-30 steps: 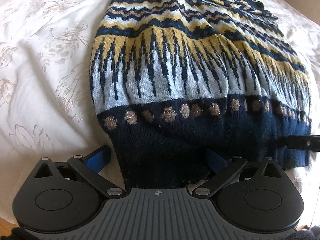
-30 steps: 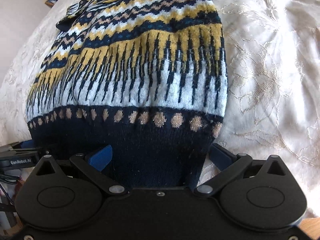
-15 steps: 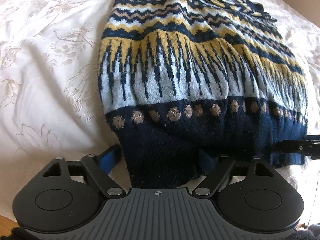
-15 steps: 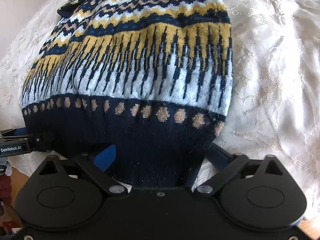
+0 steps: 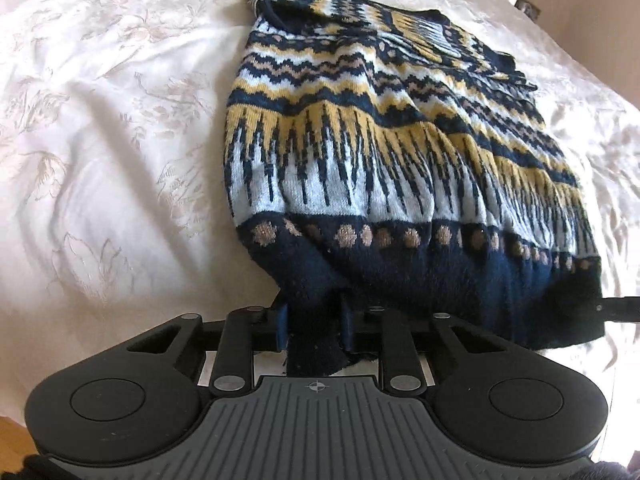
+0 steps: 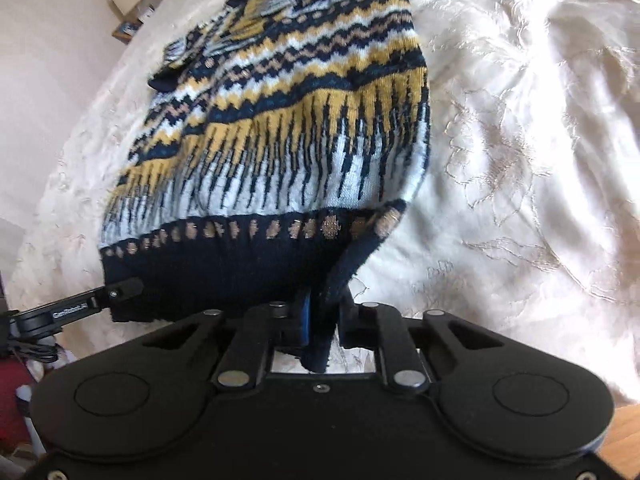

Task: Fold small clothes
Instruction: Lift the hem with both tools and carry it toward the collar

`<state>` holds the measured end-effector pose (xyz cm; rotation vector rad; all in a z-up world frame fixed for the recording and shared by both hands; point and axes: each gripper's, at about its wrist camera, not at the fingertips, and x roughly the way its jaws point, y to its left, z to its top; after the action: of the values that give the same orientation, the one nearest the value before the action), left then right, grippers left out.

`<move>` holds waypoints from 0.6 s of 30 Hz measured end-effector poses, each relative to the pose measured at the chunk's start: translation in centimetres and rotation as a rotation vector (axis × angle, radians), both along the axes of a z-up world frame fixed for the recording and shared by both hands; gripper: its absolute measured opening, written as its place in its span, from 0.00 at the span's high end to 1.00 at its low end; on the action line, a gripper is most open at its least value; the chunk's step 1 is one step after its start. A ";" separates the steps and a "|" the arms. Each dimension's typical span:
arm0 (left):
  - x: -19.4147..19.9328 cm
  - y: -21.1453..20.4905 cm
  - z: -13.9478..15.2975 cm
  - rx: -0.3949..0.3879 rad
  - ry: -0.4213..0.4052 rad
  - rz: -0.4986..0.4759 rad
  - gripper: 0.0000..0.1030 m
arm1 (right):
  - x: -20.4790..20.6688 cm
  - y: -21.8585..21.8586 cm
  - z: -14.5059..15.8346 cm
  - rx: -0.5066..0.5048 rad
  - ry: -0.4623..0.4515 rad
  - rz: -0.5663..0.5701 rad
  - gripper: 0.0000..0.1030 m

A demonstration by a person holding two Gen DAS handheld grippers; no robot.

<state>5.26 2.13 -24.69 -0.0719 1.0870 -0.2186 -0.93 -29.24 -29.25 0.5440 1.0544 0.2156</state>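
Observation:
A small knitted sweater [image 5: 380, 152] in navy, yellow, pale blue and tan bands lies on a white embroidered bedspread [image 5: 100, 140]. My left gripper [image 5: 314, 320] is closing, its pads pinching the navy hem at the sweater's left corner, which is bunched and lifted off the bed. In the right wrist view the same sweater [image 6: 288, 140] is seen, and my right gripper [image 6: 322, 316] is closing on the hem's right corner, the fabric squeezed between its pads. Each view shows the tip of the other gripper at the far end of the hem.
The bedspread [image 6: 520, 160] stretches wide on both sides of the sweater. A pale wall and a small shelf with items [image 6: 128, 24] show past the bed's far left. Wooden floor [image 5: 12, 440] peeks out at the near edge.
Both grippers went from wide open around the hem to pinched on it. The hem corners have bunched up and lifted slightly, and both cameras rose and pulled back.

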 end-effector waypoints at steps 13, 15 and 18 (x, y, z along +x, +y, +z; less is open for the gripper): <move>-1.0 0.4 1.7 -0.072 -0.072 0.026 0.94 | -2.3 -0.2 2.6 -0.010 -0.085 -0.031 0.83; -1.4 0.6 2.5 -0.092 -0.098 0.031 0.94 | -2.6 -0.3 3.1 -0.001 -0.101 -0.036 0.84; -1.4 0.8 3.6 -0.095 -0.117 0.034 0.94 | -2.8 -0.3 3.4 0.008 -0.116 -0.042 0.85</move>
<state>3.91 2.97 -21.11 -0.1605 0.9578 -0.2407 -3.75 -29.55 -25.86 0.5541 0.9285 0.2122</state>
